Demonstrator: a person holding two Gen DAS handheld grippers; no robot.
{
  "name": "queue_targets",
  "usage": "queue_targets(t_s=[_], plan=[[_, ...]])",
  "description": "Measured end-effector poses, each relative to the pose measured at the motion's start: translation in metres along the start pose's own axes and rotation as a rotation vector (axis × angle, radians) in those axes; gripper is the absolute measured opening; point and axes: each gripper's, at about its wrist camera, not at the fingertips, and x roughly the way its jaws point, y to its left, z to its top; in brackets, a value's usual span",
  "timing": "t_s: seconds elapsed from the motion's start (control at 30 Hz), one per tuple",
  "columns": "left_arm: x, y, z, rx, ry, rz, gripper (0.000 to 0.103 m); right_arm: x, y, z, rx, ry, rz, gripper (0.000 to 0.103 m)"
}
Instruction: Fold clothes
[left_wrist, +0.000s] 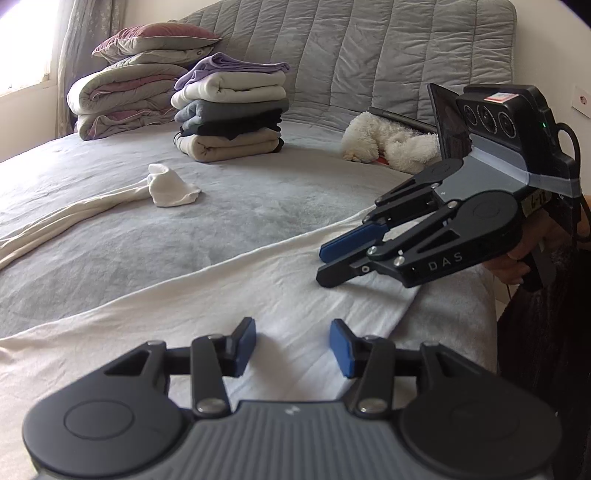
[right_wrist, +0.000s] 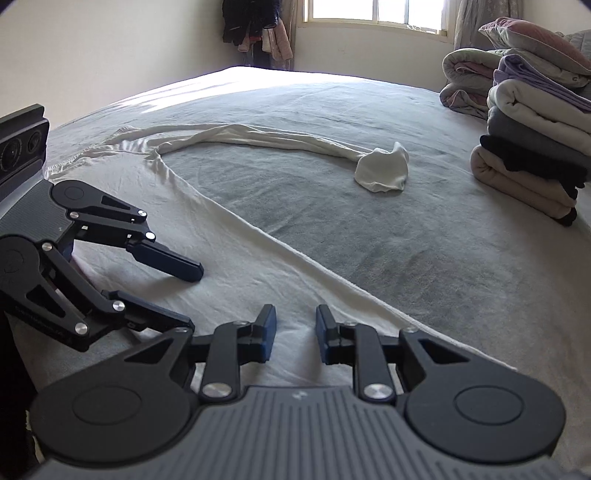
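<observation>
Both grippers are hovering low over a cream garment (left_wrist: 229, 295) spread across the near part of the bed (left_wrist: 240, 206). At the bottom of the left wrist view, the left gripper (left_wrist: 292, 345) is standing with its blue pads (left_wrist: 341, 349) apart, bare cloth showing in the gap and nothing pinched between them. Right of centre in that same view, the right gripper (left_wrist: 327, 264) is pointing down to the left, its jaws only narrowly parted and its lower fingertip sitting on or just above the garment; whether it is pressing on the cloth I cannot tell. A hand (left_wrist: 517, 258) is gripping its handle at the right edge.

In the right wrist view, the right gripper (right_wrist: 295, 338) is showing a small gap with white fabric beneath it, and the left gripper (right_wrist: 192, 295) is reaching in from the left edge, jaws parted, over the same garment (right_wrist: 240, 266).

Farther out, one long sleeve is trailing across the grey bedcover to a bunched white cuff (left_wrist: 171, 186) left of centre. Behind it a stack of folded clothes (left_wrist: 231, 110) is sitting toward the upper middle, with folded quilts and pillows (left_wrist: 129, 81) in the upper left. A white fluffy toy (left_wrist: 391, 144) is lying to the upper right.
</observation>
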Motion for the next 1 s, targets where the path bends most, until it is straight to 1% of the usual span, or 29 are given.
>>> queue_targets(t_s=[0.07, 0.23, 0.3, 0.47, 0.53, 0.63, 0.7, 0.77, 0.87, 0.93, 1.0], plan=[[0.0, 0.0, 0.0, -0.002, 0.0, -0.002, 0.046, -0.005, -0.011, -0.003, 0.038, -0.005, -0.021, 0.023], [0.001, 0.002, 0.0, -0.009, 0.002, -0.009, 0.047, -0.02, -0.04, -0.014, 0.104, -0.01, -0.108, 0.023], [0.001, 0.002, 0.0, -0.011, 0.002, -0.012, 0.047, -0.024, -0.048, -0.017, 0.115, -0.007, -0.152, 0.023], [0.001, 0.002, 0.002, -0.014, 0.006, -0.014, 0.047, -0.03, -0.064, -0.02, 0.152, -0.012, -0.212, 0.023], [0.0, 0.004, 0.003, -0.023, 0.009, -0.018, 0.047, -0.03, -0.064, -0.018, 0.16, -0.015, -0.221, 0.024], [-0.002, 0.006, 0.006, -0.039, 0.013, -0.027, 0.048, -0.029, -0.06, -0.012, 0.159, -0.025, -0.221, 0.029], [-0.003, 0.01, 0.008, -0.061, 0.013, -0.03, 0.048, -0.027, -0.056, -0.007, 0.155, -0.032, -0.215, 0.03], [-0.005, 0.014, 0.012, -0.086, 0.012, -0.028, 0.048, -0.024, -0.051, 0.0, 0.157, -0.038, -0.205, 0.033], [-0.01, 0.022, 0.018, -0.111, -0.003, 0.005, 0.05, -0.017, -0.046, 0.009, 0.168, -0.042, -0.18, 0.033], [-0.014, 0.029, 0.022, -0.115, -0.015, 0.041, 0.055, -0.01, -0.043, 0.016, 0.186, -0.034, -0.161, 0.033], [-0.018, 0.038, 0.026, -0.129, -0.024, 0.085, 0.056, -0.002, -0.04, 0.024, 0.199, -0.017, -0.145, 0.033]])
